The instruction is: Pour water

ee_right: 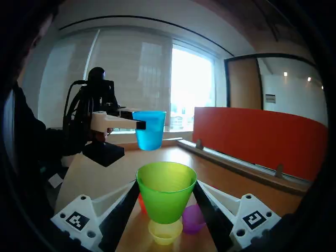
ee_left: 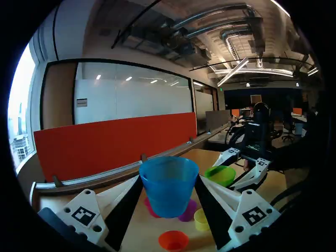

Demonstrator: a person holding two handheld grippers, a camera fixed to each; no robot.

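Observation:
My left gripper (ee_left: 169, 185) is shut on a translucent blue cup (ee_left: 169, 197), held upright above the wooden desk (ee_left: 147, 231). My right gripper (ee_right: 166, 189) is shut on a green cup (ee_right: 166, 201), also upright. In the left gripper view the green cup (ee_left: 218, 176) hangs to the right, a little farther off, in the right gripper (ee_left: 227, 174). In the right gripper view the blue cup (ee_right: 150, 134) hangs up and left of centre in the left gripper (ee_right: 145, 125), well apart from the green cup. I cannot tell whether either cup holds water.
Small cups stand on the desk (ee_right: 105, 176) below: orange (ee_left: 173, 240), yellow (ee_left: 200, 219), purple (ee_left: 187, 212), magenta (ee_left: 149, 208). An orange divider panel (ee_left: 113, 143) runs along the desk's far edge. A person's dark sleeve (ee_right: 29, 138) is at the left.

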